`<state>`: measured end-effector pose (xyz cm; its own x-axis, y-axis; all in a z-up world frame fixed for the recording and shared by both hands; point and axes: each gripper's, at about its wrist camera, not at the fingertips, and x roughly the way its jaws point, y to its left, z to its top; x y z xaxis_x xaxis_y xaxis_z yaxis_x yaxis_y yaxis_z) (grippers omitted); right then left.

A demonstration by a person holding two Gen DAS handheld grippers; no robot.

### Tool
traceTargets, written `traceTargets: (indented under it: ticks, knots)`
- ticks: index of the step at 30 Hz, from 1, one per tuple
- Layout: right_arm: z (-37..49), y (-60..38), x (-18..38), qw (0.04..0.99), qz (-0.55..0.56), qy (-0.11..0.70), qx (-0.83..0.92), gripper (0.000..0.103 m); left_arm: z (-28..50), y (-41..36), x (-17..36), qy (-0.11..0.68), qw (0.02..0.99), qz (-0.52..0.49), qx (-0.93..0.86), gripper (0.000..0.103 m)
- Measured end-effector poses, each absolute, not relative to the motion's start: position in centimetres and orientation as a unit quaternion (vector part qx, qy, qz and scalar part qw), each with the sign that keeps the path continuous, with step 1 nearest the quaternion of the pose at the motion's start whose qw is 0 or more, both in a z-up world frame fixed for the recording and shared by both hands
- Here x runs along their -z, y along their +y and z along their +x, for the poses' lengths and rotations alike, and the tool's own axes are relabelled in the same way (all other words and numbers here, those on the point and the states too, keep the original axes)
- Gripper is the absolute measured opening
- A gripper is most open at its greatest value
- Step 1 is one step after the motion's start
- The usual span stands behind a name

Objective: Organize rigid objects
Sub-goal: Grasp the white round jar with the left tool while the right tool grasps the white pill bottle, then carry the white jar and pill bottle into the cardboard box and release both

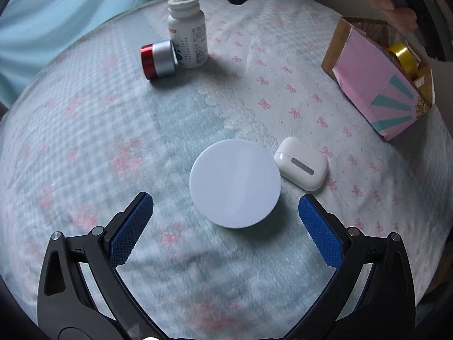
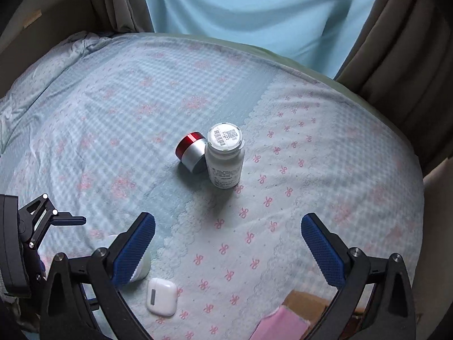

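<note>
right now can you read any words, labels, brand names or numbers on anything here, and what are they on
None can be quoted as it reads.
White pill bottle: printed side label, too small and blurred.
Its cap: barcode and QR-like code, digits unreadable.
Earbud case, round white disc, red and silver jar, pink box: no text visible.

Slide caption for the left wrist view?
Open left gripper nears white round lid beside earbud case on bedspread.

A bed [image 2: 119, 113] wears a checked, bow-printed sheet. Pale blue curtain [image 2: 254, 11] hangs behind, flanked by beige drapes [image 2: 396, 56].
</note>
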<state>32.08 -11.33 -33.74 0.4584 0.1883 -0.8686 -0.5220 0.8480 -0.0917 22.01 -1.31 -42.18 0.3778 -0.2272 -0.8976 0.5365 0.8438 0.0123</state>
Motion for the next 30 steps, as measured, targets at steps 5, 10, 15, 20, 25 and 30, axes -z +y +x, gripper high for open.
traceTargets:
  ticks: [5, 10, 15, 20, 25, 30]
  knots:
    - [36.1, -9.9, 37.7, 0.806, -0.241, 0.474, -0.26, 0.102, 22.7, -1.9, 44.5, 0.494, 0.807, 0.171, 0.274, 0.097]
    - [39.5, -8.2, 40.2, 0.774, -0.287, 0.469, -0.312, 0.099, 22.6, -2.4, 45.8, 0.471, 0.795, 0.208, 0.321, 0.092]
    - [41.0, -6.8, 41.7, 0.765, -0.301, 0.453, -0.346, 0.098, 23.3, -3.0, 46.2, 0.455, 0.793, 0.212, 0.346, 0.087]
    - [41.7, -6.5, 42.9, 0.758, -0.301, 0.455, -0.358, 0.07, 24.0, -3.8, 46.5, 0.448, 0.793, 0.204, 0.358, 0.076]
    - [41.3, -6.4, 43.2, 0.751, -0.293, 0.462, -0.37, 0.046, 24.9, -4.1, 46.4, 0.446, 0.797, 0.195, 0.356, 0.067]
    - [41.2, -6.4, 43.2, 0.756, -0.29, 0.462, -0.361, 0.046, 24.3, -3.8, 46.1, 0.448, 0.801, 0.187, 0.35, 0.067]
